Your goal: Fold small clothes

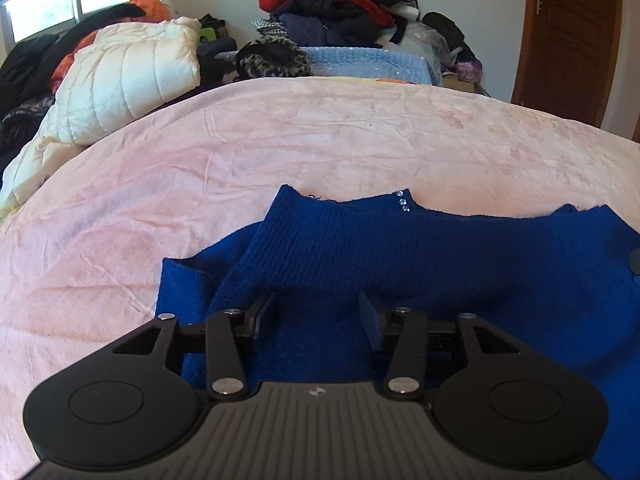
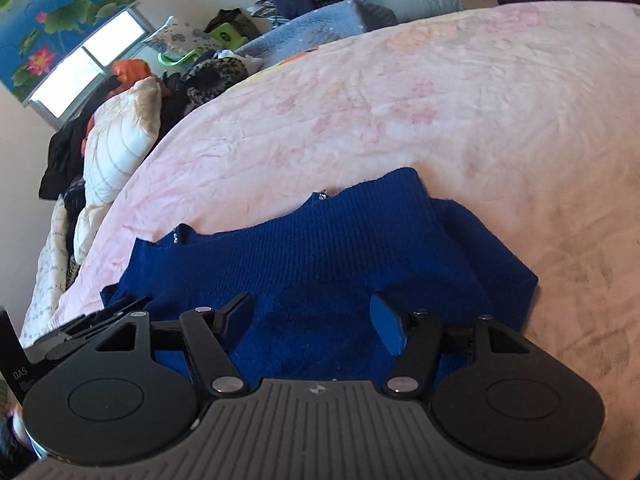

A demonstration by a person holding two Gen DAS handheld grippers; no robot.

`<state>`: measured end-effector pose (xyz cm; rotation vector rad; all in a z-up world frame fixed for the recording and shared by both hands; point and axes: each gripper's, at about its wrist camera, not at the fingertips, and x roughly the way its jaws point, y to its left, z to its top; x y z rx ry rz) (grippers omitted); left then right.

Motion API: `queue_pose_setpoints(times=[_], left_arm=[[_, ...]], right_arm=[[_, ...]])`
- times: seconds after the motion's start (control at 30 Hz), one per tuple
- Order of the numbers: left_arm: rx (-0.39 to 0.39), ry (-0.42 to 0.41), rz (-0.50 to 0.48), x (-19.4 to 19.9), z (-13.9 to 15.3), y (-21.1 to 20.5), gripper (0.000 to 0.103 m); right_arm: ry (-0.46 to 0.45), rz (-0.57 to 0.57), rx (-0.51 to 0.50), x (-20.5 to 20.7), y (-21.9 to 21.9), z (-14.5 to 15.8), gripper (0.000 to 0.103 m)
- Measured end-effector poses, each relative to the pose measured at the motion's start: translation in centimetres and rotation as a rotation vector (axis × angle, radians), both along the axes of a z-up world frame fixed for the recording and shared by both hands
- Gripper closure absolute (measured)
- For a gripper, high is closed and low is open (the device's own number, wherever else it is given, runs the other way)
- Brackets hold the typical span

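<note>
A royal-blue knitted sweater [image 1: 420, 248] lies folded on the pink bedspread [image 1: 240, 152], its ribbed band turned over on top and small rhinestones at the far edge. My left gripper [image 1: 316, 306] hovers low over the sweater's left part, jaws open, with only cloth lying beneath the gap. The right wrist view shows the same sweater [image 2: 320, 248], and my right gripper [image 2: 311, 306] stands open over its middle, the pads apart and pressing on nothing. The left gripper's fingertips [image 2: 120, 308] show at that view's left edge, resting by the sweater's left border.
A cream puffer jacket [image 1: 120, 76] and dark clothes pile up at the bed's left side. A heap of red, black and navy garments [image 1: 332, 4] sits beyond the far edge, with a light-blue blanket [image 1: 360, 60]. A wooden door [image 1: 572, 32] stands at right.
</note>
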<state>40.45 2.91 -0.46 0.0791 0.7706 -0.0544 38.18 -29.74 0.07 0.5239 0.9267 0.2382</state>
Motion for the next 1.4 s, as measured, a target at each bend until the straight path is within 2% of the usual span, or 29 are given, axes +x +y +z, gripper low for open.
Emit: queue_pose_setpoints(times=[0.1, 0.23, 0.37, 0.47, 0.53, 0.57, 0.6, 0.63, 0.7, 0.73, 0.8, 0.87, 0.97, 1.03, 1.07, 1.17, 1.27, 1.33, 1.37, 1.4], left_arm=[[0.029, -0.004, 0.003, -0.9, 0.8, -0.1, 0.057], [0.022, -0.018, 0.028, -3.1, 2.0, 0.8, 0.057], [0.002, -0.034, 0.056, -5.4, 3.3, 2.1, 0.056], [-0.061, -0.05, 0.102, -7.8, 4.3, 3.9, 0.056], [-0.167, -0.056, 0.161, -9.8, 4.9, 5.9, 0.054], [-0.24, -0.054, 0.203, -10.8, 4.9, 7.1, 0.046], [-0.358, -0.049, 0.275, -12.2, 4.6, 8.8, 0.036], [-0.469, -0.038, 0.339, -13.3, 4.0, 10.2, 0.033], [-0.704, -0.002, 0.465, -15.6, 2.1, 12.8, 0.033], [-0.789, 0.02, 0.518, -16.4, 1.1, 13.7, 0.033], [-0.9, 0.045, 0.607, -17.7, -0.6, 14.4, 0.033], [-0.957, 0.032, 0.633, -18.3, -1.4, 14.3, 0.033], [-1.006, 0.032, 0.634, -18.2, -1.7, 13.7, 0.033], [-1.034, 0.044, 0.636, -17.4, -2.1, 13.3, 0.032], [-1.043, 0.027, 0.636, -17.1, -2.3, 13.2, 0.026], [-1.056, 0.013, 0.664, -15.8, -2.3, 12.9, 0.022], [-0.981, 0.002, 0.661, -14.3, -1.8, 11.7, 0.023], [-0.904, 0.016, 0.656, -13.5, -1.4, 10.7, 0.046], [-0.878, 0.046, 0.663, -13.1, -1.7, 10.4, 0.07], [-0.871, 0.041, 0.682, -13.2, -1.9, 10.4, 0.074]], right_arm=[[-0.061, 0.054, 0.001, -2.6, 1.1, 1.7, 0.031], [-0.15, 0.16, -0.098, -6.6, 3.4, 3.2, 0.028], [-0.163, 0.25, -0.167, -8.6, 6.2, 3.1, 0.027], [-0.156, 0.282, -0.158, -8.7, 7.9, 2.9, 0.027], [-0.158, 0.3, -0.152, -8.9, 9.0, 2.7, 0.027], [-0.164, 0.31, -0.157, -9.0, 9.5, 2.7, 0.027], [-0.167, 0.323, -0.167, -9.1, 10.1, 2.5, 0.027], [-0.166, 0.332, -0.168, -9.2, 10.6, 2.3, 0.027], [-0.158, 0.354, -0.164, -9.1, 11.7, 1.8, 0.027], [-0.158, 0.359, -0.164, -9.0, 12.3, 1.6, 0.027], [-0.164, 0.365, -0.153, -8.7, 13.2, 1.4, 0.027], [-0.158, 0.373, -0.166, -8.2, 14.2, 1.2, 0.026], [-0.099, 0.397, -0.193, -7.6, 15.1, -0.2, 0.016], [-0.14, 0.42, -0.157, -8.2, 14.9, -0.8, 0.005], [-0.154, 0.417, -0.148, -8.5, 14.8, -0.9, 0.004], [-0.172, 0.418, -0.159, -9.1, 15.0, -1.0, 0.003], [-0.171, 0.417, -0.161, -9.1, 15.0, -0.9, 0.003], [-0.153, 0.413, -0.137, -8.7, 14.7, -0.5, 0.002], [-0.136, 0.403, -0.116, -8.3, 14.3, -0.2, 0.002], [-0.123, 0.387, -0.089, -7.9, 13.9, 0.3, 0.006]])
